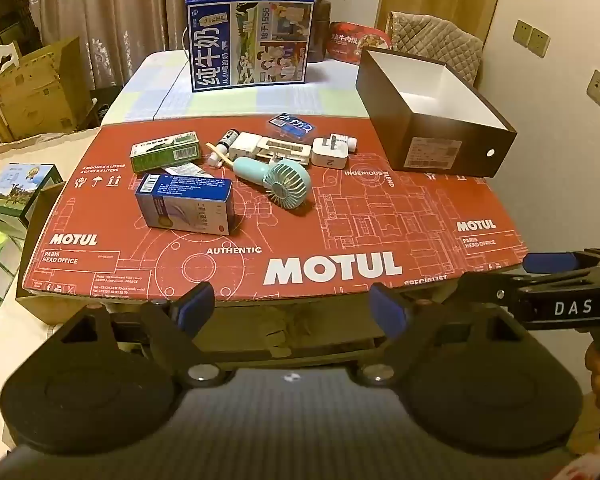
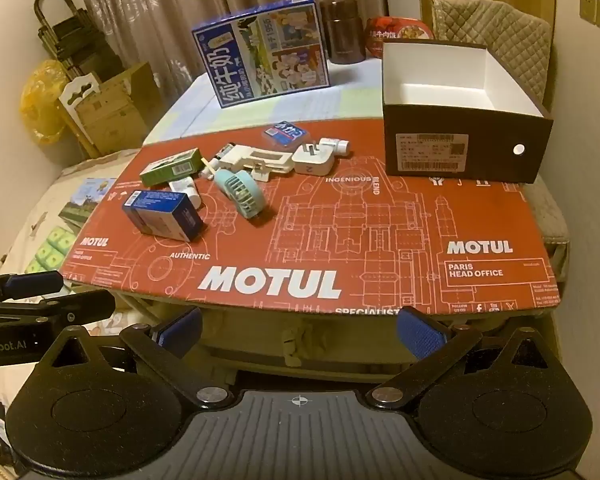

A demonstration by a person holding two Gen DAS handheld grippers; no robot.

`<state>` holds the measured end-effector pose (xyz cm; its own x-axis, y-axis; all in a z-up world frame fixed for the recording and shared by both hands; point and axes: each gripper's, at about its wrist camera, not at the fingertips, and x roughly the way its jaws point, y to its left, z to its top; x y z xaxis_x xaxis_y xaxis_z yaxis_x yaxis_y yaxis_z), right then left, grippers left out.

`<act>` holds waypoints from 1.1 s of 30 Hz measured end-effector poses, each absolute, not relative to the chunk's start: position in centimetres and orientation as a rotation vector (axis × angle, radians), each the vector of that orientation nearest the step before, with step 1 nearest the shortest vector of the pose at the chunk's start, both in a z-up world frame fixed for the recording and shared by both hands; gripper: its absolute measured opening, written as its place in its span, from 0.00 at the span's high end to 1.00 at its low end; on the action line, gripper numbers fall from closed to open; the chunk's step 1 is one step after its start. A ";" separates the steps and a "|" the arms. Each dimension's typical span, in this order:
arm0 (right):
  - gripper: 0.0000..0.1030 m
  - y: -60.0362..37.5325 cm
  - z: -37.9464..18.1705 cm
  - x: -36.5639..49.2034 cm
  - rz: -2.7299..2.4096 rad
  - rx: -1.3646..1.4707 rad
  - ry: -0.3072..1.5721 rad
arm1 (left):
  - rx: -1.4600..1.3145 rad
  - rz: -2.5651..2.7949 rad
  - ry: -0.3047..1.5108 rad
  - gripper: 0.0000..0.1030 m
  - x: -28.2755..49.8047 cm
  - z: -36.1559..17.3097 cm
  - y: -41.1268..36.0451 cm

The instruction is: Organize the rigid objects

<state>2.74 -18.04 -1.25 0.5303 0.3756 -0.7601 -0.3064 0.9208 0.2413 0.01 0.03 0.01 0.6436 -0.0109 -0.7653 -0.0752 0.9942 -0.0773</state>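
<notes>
While a red MOTUL-printed cardboard sheet (image 1: 340, 216) covers the near part of the counter (image 1: 236, 96), a pale checked cloth shows on the far part, where a blue milk carton box (image 1: 250, 42) stands upright before beige curtains (image 1: 112, 12), with a dark brown jar (image 2: 346, 30) and a red instant-noodle bowl (image 2: 398, 36) just beside it; a quilted chair back (image 1: 440, 42) rises at the far right, and cardboard boxes (image 1: 40, 88) sit on the floor to the left. An open dark box with a white inside (image 1: 432, 112) rests on the sheet's far right corner. The loose things lie clustered on the far left half of the sheet: a green carton (image 1: 166, 152), a blue carton (image 1: 186, 204) nearer, a teal handheld fan (image 1: 276, 176) lying flat, a white power adapter (image 1: 332, 152), a cream plastic piece (image 1: 284, 148) whose kind I cannot make out, and a small blue packet (image 1: 291, 125) behind it. The left claw (image 1: 292, 312) hangs below the sheet's near edge with its blue pads wide apart and nothing between them, well apart from the cluster. The right claw (image 2: 300, 330) sits likewise at the near edge, spread wide and holding nothing, the dark box far ahead to its right and the fan ahead to its left
</notes>
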 end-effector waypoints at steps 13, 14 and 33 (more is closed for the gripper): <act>0.02 -18.3 -1.3 2.9 0.404 0.085 0.923 | -0.091 0.033 0.874 0.21 -0.1 -0.6 -0.1; 0.02 -18.2 -1.3 2.9 0.403 0.085 0.923 | -0.091 0.032 0.873 0.21 -0.1 -0.6 -0.2; 0.02 -17.9 -1.2 2.7 0.403 0.084 0.920 | -0.092 0.038 0.877 0.21 0.2 -0.2 -0.2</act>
